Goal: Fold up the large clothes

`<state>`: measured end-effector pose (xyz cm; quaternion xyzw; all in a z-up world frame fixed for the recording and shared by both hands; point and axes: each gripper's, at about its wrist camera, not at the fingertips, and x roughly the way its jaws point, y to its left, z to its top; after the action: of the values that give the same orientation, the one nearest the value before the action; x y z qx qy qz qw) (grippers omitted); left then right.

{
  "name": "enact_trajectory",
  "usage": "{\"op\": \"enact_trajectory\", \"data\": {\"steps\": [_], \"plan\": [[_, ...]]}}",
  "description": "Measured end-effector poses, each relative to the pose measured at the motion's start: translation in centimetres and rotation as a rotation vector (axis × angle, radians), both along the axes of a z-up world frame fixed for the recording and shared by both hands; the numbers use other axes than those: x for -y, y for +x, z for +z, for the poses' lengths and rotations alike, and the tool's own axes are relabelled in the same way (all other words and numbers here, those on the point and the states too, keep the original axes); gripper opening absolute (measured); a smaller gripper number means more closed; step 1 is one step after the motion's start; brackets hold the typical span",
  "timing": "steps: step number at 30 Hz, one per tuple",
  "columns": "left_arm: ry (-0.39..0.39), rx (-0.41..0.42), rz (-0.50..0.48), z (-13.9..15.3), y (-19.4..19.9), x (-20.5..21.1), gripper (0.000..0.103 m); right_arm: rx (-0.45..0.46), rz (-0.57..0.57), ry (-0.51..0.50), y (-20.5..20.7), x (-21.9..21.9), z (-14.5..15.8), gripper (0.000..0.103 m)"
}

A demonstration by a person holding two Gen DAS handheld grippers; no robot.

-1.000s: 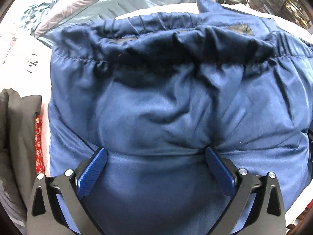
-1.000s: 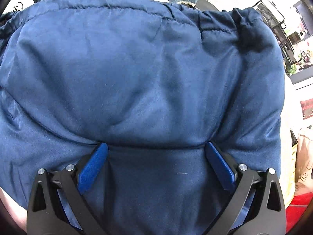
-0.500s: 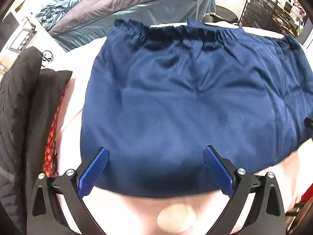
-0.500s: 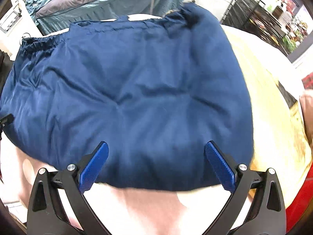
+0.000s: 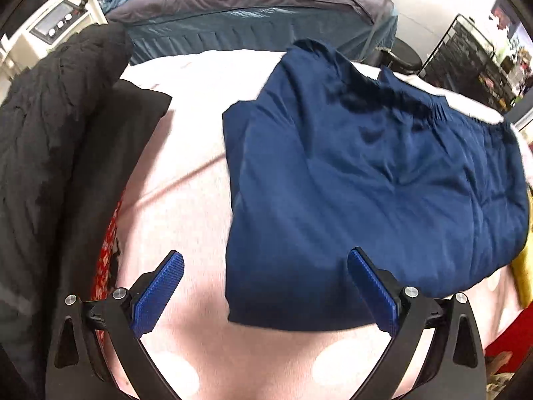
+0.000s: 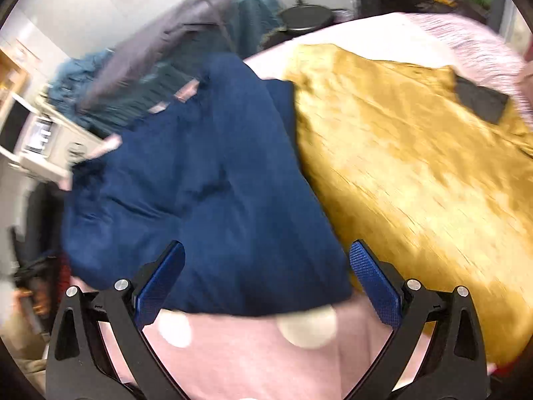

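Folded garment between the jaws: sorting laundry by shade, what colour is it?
Plain navy blue folded garment, clearest in the left wrist view.

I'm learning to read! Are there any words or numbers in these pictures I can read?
None can be read.
White machine: its small panel and buttons are too tiny to make out.
Shelves: the packages are too blurred.
Blue garment and yellow cloth: no labels show.

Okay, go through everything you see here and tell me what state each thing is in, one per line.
Navy garment: folded, lying on the pink cover, not gripped.
Mustard garment: spread flat beside the navy one.
Black clothing: piled at the left.
Left gripper: open, empty.
Right gripper: open, empty.
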<state>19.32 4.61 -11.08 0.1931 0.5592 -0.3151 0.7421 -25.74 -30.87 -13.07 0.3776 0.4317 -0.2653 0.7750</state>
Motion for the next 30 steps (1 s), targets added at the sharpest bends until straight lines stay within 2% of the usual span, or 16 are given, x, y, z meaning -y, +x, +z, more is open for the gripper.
{"op": "enact_trajectory", "data": {"steps": [3,6,12,20,24,28,30], "plan": [[-0.017,-0.052,-0.003,-0.5,1.3,0.8,0.097,0.029,0.023,0.019,1.0,2.3,-0.5,0.098],[-0.02,-0.106,-0.016,-1.8,2.7,1.7,0.097,0.067,0.053,0.092,3.0,5.0,-1.8,0.098],[0.017,-0.19,-0.079,-5.2,4.2,4.2,0.097,-0.026,0.134,0.186,6.4,7.5,-5.4,0.098],[-0.005,-0.339,-0.064,-9.4,7.4,6.8,0.098,-0.086,0.228,0.188,9.4,7.7,-7.9,0.098],[-0.018,-0.421,-0.021,-11.4,9.0,8.0,0.098,-0.13,0.261,0.166,10.9,7.3,-8.8,0.098],[-0.019,-0.423,-0.027,-11.9,9.2,8.2,0.099,-0.154,0.248,0.131,11.8,6.7,-9.4,0.098],[-0.033,-0.416,-0.027,-11.9,9.1,8.1,0.098,-0.172,0.23,0.102,12.2,6.2,-9.5,0.094]]}}
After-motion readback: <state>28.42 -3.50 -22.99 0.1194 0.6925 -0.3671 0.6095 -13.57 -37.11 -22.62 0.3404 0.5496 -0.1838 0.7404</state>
